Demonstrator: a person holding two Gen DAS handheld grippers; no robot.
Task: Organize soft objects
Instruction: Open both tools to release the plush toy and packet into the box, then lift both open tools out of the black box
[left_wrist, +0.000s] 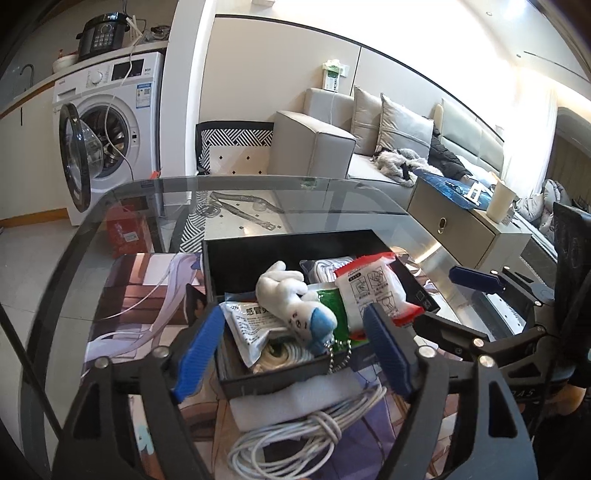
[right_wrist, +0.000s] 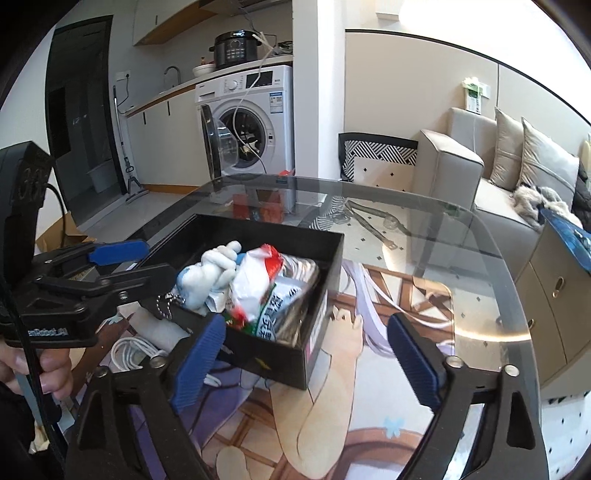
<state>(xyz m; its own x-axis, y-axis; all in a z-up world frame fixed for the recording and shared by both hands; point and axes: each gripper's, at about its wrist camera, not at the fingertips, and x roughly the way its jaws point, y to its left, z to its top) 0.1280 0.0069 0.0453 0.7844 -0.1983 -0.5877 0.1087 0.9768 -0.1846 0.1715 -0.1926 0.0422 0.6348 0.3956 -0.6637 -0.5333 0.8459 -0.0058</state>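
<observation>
A black box (left_wrist: 236, 258) (right_wrist: 325, 258) stands on the printed mat on a glass table. In it lie a white plush toy with a blue cap (left_wrist: 291, 299) (right_wrist: 210, 277), a red-and-white packet (left_wrist: 373, 288) (right_wrist: 255, 284), a grey medicine pouch (left_wrist: 251, 325), a green packet (left_wrist: 332, 299) and a white rope coil (left_wrist: 284, 354). My left gripper (left_wrist: 291, 350) is open, its fingers either side of the box's near end. My right gripper (right_wrist: 306, 354) is open and empty at the box's near corner. A white cable coil (left_wrist: 295, 439) (right_wrist: 129, 354) and white foam (left_wrist: 291, 395) lie before the box.
The right gripper also shows in the left wrist view (left_wrist: 476, 280), beside the box. A washing machine (left_wrist: 107, 122) with its door open, a grey sofa (left_wrist: 369, 140) and a low cabinet (left_wrist: 461, 221) stand beyond the table. A red box (left_wrist: 125, 229) sits on the floor under the glass.
</observation>
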